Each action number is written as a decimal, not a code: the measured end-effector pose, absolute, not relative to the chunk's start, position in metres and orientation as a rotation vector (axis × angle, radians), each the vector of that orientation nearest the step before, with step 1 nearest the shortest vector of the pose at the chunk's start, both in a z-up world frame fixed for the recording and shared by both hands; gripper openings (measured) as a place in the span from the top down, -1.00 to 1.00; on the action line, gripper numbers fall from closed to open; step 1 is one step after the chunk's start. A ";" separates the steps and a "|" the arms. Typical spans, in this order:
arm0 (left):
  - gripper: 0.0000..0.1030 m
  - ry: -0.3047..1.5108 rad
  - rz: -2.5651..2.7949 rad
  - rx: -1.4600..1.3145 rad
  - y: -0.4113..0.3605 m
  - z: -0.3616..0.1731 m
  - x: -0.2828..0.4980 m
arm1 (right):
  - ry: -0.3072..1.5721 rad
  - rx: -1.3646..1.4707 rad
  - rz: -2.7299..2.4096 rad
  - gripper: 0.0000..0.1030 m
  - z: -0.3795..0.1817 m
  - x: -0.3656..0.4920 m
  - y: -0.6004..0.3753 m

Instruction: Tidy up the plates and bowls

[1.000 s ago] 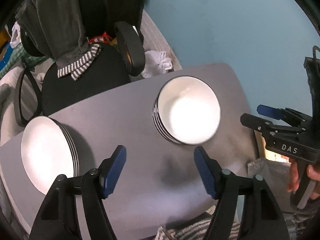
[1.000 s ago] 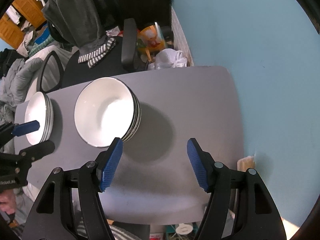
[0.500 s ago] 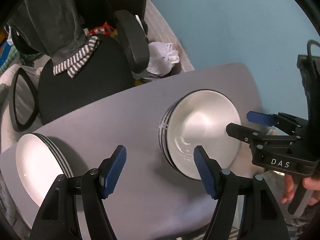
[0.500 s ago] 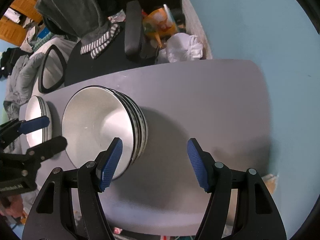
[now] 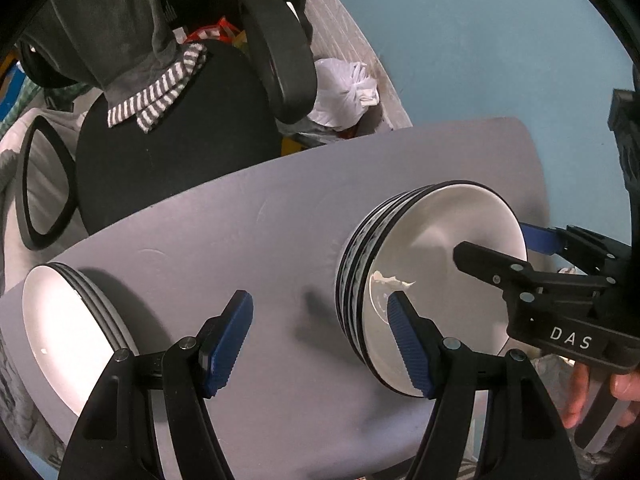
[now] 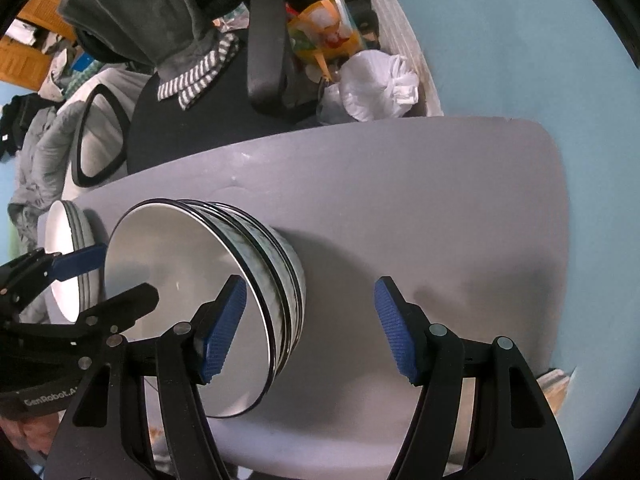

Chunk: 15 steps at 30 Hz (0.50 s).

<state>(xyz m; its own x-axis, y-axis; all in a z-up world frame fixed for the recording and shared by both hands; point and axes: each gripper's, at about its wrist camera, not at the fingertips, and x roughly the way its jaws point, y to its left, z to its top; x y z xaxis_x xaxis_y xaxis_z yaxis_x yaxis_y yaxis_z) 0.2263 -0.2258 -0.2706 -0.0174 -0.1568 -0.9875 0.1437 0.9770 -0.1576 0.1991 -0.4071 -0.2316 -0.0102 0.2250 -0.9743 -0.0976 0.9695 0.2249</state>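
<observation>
Left wrist view: bowl stack [image 5: 432, 280] now nearer both open grippers.

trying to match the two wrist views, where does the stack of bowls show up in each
Left wrist view: the stack of bowls sits right of centre on the grey table, just past the left gripper and its right finger.
Right wrist view: the stack of bowls sits left of centre, behind the left finger of the right gripper.
Shared landmark: the white tied bag beyond the table's far edge.
</observation>
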 end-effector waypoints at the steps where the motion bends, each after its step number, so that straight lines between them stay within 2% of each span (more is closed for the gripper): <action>1: -0.39 1.574 -0.241 -0.009 -0.226 -0.273 0.226 | 1.567 0.109 0.259 -0.30 -0.233 0.200 -0.406; 8: -0.38 1.631 -0.250 -0.029 -0.223 -0.291 0.230 | 1.606 0.123 0.250 -0.30 -0.242 0.202 -0.401; 10: -0.24 1.630 -0.253 -0.025 -0.223 -0.292 0.231 | 1.610 0.120 0.230 -0.28 -0.244 0.203 -0.402; 15: -0.10 1.636 -0.279 -0.049 -0.223 -0.295 0.234 | 1.631 0.137 0.217 -0.07 -0.245 0.203 -0.402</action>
